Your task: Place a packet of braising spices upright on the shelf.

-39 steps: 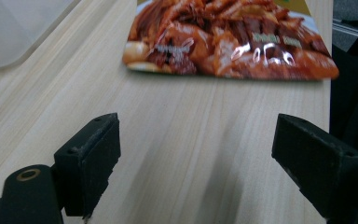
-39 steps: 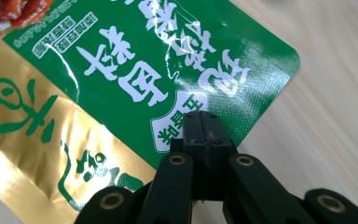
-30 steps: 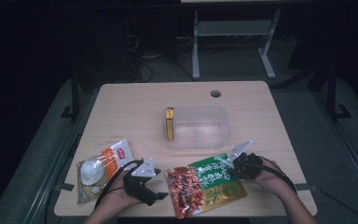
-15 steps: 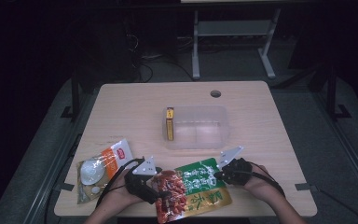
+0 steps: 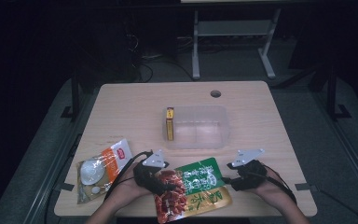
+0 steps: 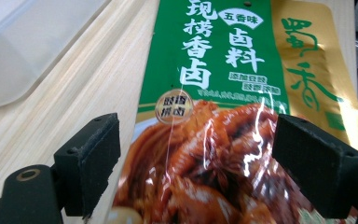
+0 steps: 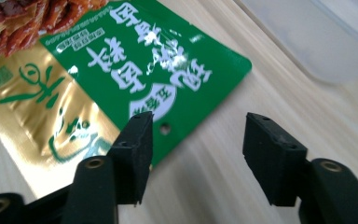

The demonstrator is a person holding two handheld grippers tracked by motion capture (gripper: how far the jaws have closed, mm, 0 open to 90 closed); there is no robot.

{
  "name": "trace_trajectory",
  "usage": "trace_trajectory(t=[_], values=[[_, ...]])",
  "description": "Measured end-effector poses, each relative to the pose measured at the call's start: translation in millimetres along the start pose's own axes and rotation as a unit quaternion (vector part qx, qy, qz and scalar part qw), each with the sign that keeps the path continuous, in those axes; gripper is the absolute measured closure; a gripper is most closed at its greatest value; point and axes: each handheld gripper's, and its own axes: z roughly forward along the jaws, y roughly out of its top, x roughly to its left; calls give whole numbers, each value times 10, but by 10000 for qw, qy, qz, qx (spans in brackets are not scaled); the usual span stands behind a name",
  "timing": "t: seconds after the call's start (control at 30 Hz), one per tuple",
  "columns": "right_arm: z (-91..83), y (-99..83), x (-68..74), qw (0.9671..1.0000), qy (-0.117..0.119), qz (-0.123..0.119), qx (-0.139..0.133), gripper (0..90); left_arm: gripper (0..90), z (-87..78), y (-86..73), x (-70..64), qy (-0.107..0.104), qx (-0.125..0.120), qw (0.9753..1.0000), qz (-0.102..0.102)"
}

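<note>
A green, gold and red food pouch (image 5: pixel 193 190) lies flat at the table's front edge. My left gripper (image 5: pixel 164 183) is at its left end, open, with its jaws astride the meat picture on the pouch (image 6: pixel 214 140). My right gripper (image 5: pixel 230 181) sits at the pouch's right edge, also open. One of its jaws hangs over the green corner of the pouch (image 7: pixel 135 70) and the other over bare wood. Neither gripper holds anything.
A clear plastic container (image 5: pixel 196 127) stands mid-table with a yellow and red box (image 5: pixel 169 123) upright against its left side. A white and orange snack packet (image 5: pixel 101 168) lies at the front left. The wooden table (image 5: pixel 270 130) has a cable hole (image 5: pixel 216 94) at the back.
The pouch has slid left, toward the left gripper. The right gripper came left with it, then drew back a little to the right. The left gripper has edged right onto the pouch.
</note>
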Motion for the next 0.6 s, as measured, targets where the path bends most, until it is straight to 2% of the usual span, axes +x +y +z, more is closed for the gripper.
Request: trace_trajectory(t=[0.13, 0.17, 0.2, 0.27, 0.43, 0.47, 0.6], values=[[-69, -106, 0, 9999, -39, 102, -66, 394, 147, 94, 33, 21, -62, 113, 9999, 23], [-86, -139, -22, 9998, -119, 139, -80, 384, 147, 132, 40, 18, -79, 152, 9998, 47], [-81, -134, -38, 9997, -154, 139, -86, 376, 147, 171, 40, 11, -63, 249, 9996, 133], [-64, -121, -61, 9997, -183, 154, -92, 375, 147, 210, 30, -6, -29, 295, 9995, 145], [-31, -102, -81, 9997, -193, 98, -83, 372, 147, 225, 3, 20, -87, 279, 9995, 72], [-29, -102, -79, 9997, -193, 83, -78, 372, 147, 237, -5, 20, -112, 228, 9997, 9], [-38, -117, -64, 9998, -183, 71, -68, 372, 139, 248, -13, 26, -123, 196, 9997, 19]])
